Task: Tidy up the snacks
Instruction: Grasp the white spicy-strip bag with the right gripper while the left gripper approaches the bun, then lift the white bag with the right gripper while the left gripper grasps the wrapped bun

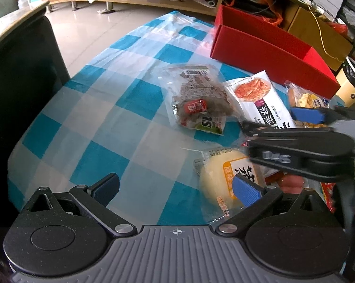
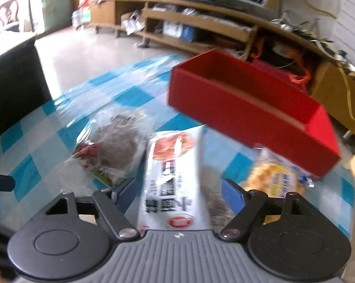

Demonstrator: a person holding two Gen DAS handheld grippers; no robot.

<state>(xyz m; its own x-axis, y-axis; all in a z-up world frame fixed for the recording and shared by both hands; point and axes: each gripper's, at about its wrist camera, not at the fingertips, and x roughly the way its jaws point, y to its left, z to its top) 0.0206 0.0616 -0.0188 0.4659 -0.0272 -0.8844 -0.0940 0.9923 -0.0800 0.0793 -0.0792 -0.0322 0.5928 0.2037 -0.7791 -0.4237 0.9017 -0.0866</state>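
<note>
- My left tongs (image 1: 177, 188) hover low over the near edge of the table (image 1: 102, 118), spread wide with nothing between them; I judge they wait here so the other side has room to work.
- The clear bag of dark bread (image 1: 198, 96) lies flat on the checked cloth, barcode up, left of the pile and apart from both tongs, so it looks like a later pick.
- The round pale bun in its wrapper (image 1: 221, 179) sits just in front of my left tongs' right finger (image 1: 245, 189), near enough to be their likely first grab.
- The white noodle packet (image 2: 175, 179) lies lengthwise between the fingers of my right tongs (image 2: 179, 191). They are apart on either side of it and not pressing; this view is blurred, so I cannot tell whether the pads touch the film. I read this as lining up for a pinch across its narrow width.
- The yellow cracker bag (image 2: 276, 176) rests to the right, close under the box wall.
- The red box (image 2: 248, 108) stands open at the far right of the table, apparently empty, and I take it as the home for the snacks.
</note>
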